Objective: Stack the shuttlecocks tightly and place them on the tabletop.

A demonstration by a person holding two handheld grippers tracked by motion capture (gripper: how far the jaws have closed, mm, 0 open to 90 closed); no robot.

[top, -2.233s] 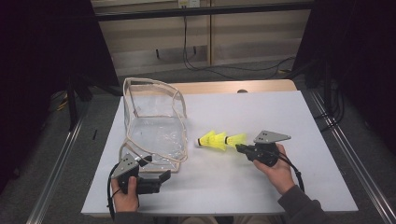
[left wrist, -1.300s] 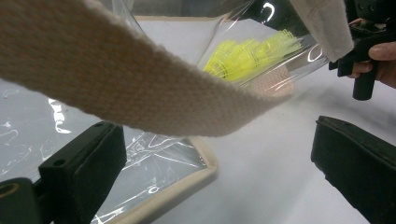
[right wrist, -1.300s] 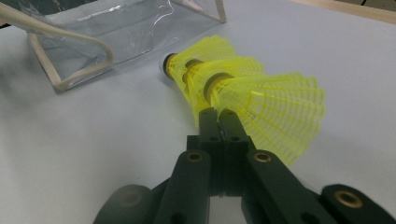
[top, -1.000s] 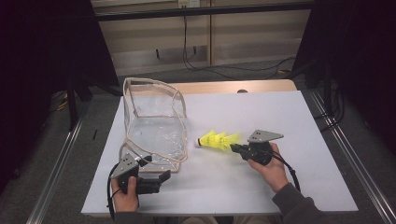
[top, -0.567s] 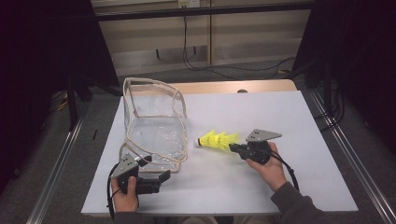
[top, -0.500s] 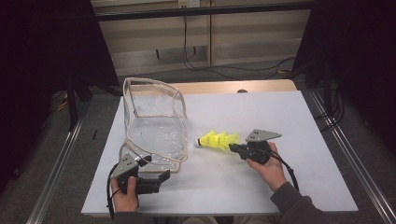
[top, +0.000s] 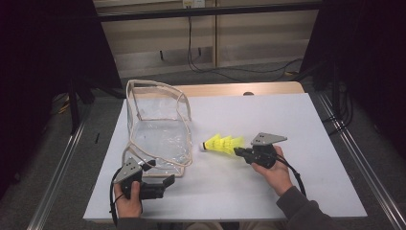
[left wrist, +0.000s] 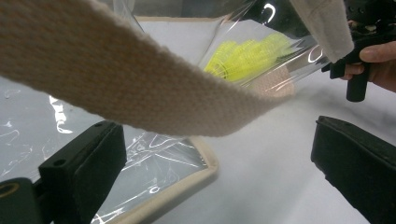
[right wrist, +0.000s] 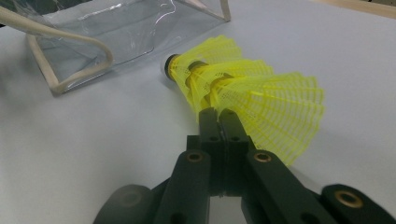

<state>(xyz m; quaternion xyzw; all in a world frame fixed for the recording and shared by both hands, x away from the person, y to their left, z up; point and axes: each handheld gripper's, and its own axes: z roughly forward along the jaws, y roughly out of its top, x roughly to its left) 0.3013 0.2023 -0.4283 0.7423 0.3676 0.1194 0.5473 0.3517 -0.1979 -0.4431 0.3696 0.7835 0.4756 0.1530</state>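
1. the right gripper [right wrist: 218, 122] has its jaws pressed together on the rim of the yellow shuttlecocks [right wrist: 243, 95], a nested stack that lies on its side.
2. the stack points its dark-ringed white cork end to the left, toward the clear bag [top: 158, 129], and sits right of the bag, near it but apart.
3. in the high view the right gripper [top: 239, 152] is held low over the white worktop [top: 287, 115], with the shuttlecocks [top: 222, 143] at its left tip.
4. the left gripper [left wrist: 215, 172] has its jaws wide apart with nothing clamped; the bag's woven strap [left wrist: 140, 88] crosses above them.
5. the left gripper [top: 165, 183] rests at the near left, just in front of the bag's near edge.
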